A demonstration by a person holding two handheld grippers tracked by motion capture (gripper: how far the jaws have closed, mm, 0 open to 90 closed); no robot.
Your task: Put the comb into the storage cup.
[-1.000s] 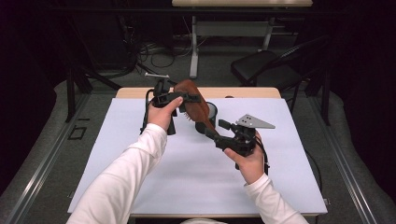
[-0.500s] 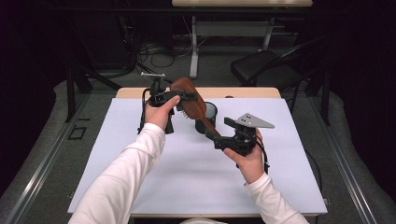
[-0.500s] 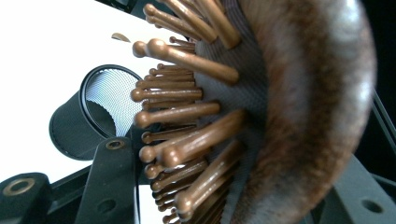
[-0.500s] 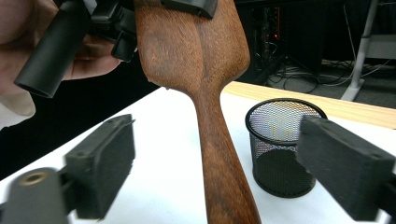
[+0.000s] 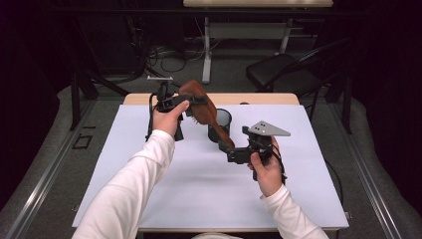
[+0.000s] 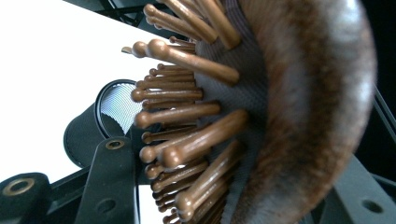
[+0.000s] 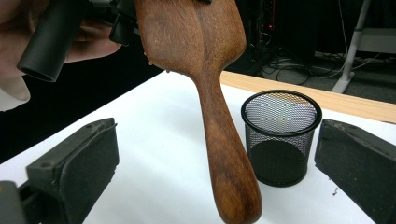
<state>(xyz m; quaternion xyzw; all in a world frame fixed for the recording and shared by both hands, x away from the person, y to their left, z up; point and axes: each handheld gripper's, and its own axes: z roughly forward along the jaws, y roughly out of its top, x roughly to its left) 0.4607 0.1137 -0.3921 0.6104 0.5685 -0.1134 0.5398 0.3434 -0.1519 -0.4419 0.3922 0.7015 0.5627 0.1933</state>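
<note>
High view: we hold a brown wooden paddle hairbrush (image 5: 201, 107) in the air above the white table (image 5: 149, 199), our left gripper (image 5: 171, 102) clamped on its head. Its long axis slants handle-down toward our right gripper (image 5: 234, 149), whose jaws have just been opening and stand wide around the handle, untouching, beside a black mesh cup (image 5: 221, 124).

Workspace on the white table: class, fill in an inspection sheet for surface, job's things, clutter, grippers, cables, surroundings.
Surface: white table top, wooden strip along its far edge.
Job's things: brown wooden paddle hairbrush held aloft; black mesh cup upright on the table.
Clutter: nothing seen.
Grippers: left gripper shut on the brush head; right gripper has just opened, pads clear of the handle.
Cables: black cable hanging from the left gripper.
Surroundings: dark chair, desk legs, floor cables.
</note>
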